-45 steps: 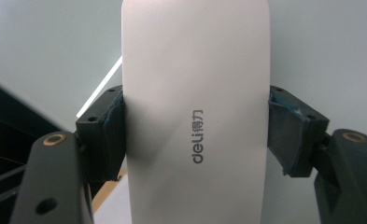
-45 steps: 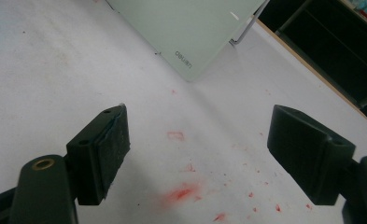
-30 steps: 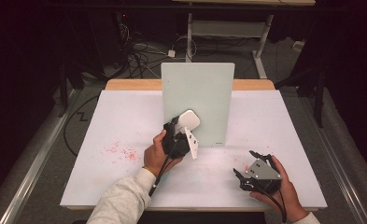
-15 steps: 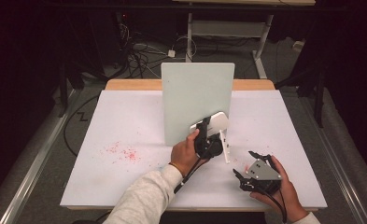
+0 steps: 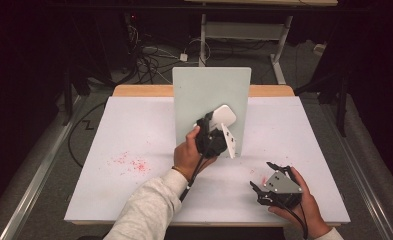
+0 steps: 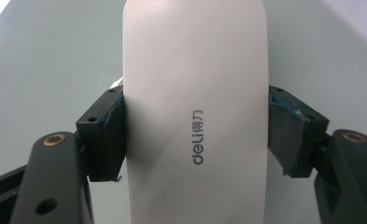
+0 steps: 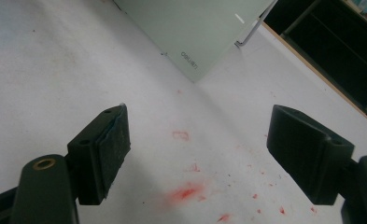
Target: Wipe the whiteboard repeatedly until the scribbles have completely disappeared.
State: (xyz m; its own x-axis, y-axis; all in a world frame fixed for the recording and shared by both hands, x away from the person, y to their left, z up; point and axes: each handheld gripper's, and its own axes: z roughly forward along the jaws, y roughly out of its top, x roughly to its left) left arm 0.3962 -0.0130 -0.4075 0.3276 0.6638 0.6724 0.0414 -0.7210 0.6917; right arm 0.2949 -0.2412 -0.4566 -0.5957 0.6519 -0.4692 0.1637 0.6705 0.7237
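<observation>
At frame centre, the left gripper (image 5: 219,125) clamps its jaws on a white eraser (image 6: 195,112) against an upright board (image 5: 211,95), while the right gripper (image 5: 270,181) rests wide open at lower right on the worktop (image 5: 134,130).

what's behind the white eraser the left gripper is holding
Right behind the eraser, which the left gripper clamps, is the pale green upright board. The patch of board under the eraser is covered, so any marks there can't be seen.
</observation>
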